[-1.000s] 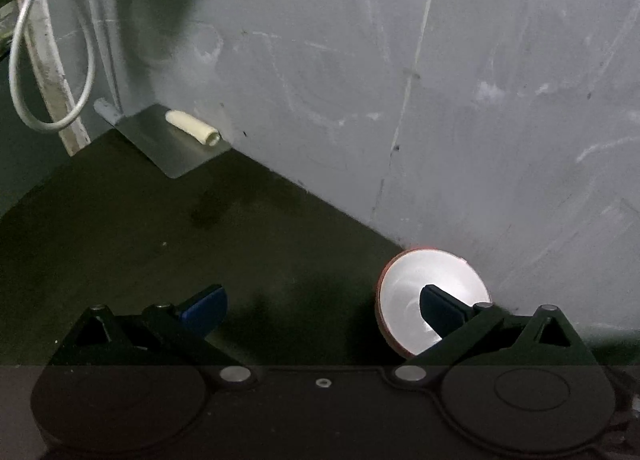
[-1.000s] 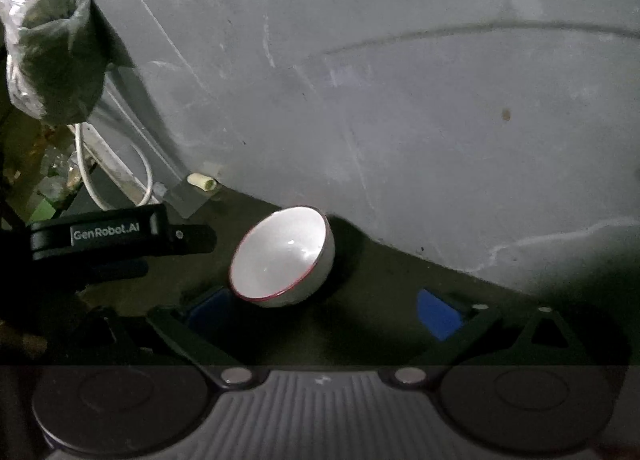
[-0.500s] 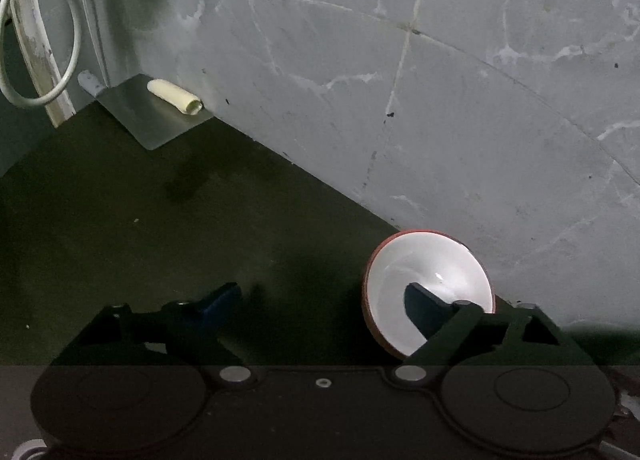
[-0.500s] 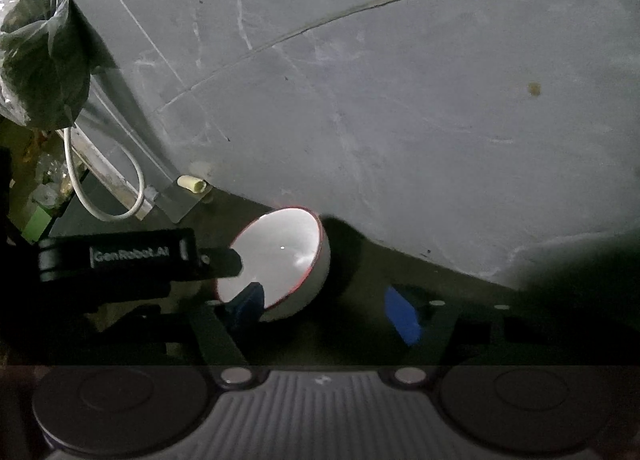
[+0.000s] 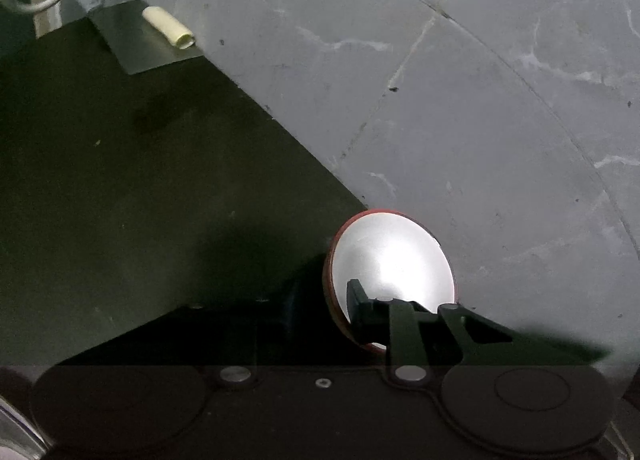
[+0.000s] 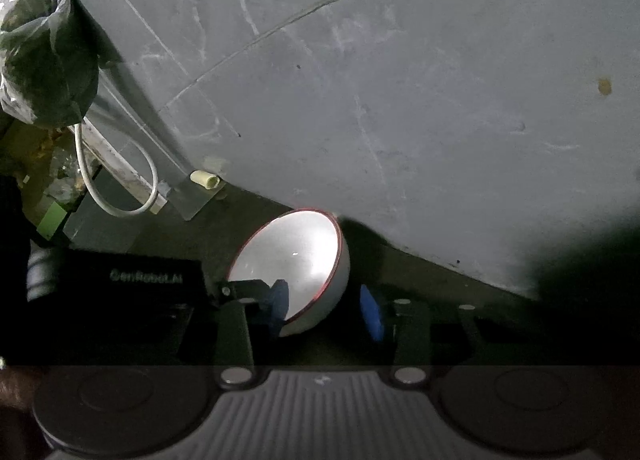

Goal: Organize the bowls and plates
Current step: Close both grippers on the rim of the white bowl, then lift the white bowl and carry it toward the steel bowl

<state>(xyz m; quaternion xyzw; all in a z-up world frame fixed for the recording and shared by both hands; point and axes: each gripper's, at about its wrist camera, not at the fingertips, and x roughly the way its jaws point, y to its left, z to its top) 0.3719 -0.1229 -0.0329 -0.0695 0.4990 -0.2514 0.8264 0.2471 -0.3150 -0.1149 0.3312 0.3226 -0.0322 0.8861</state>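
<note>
Red-rimmed white bowl [image 6: 296, 264] tipped on dark counter [image 5: 120, 199]. Left gripper [image 5: 320, 296] and right gripper [image 6: 324, 310] jaws just closing, each with one finger inside the rim, one outside; firm grip cannot be told. Nothing organized yet.

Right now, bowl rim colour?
Red: a thin red line rings the white bowl. Clearest in the right wrist view.

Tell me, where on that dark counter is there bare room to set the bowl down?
The wide dark counter lies bare between the bowl and the corner metal sheet with its cream tube. It is crowded around the bowl itself, against the grey wall.
</note>
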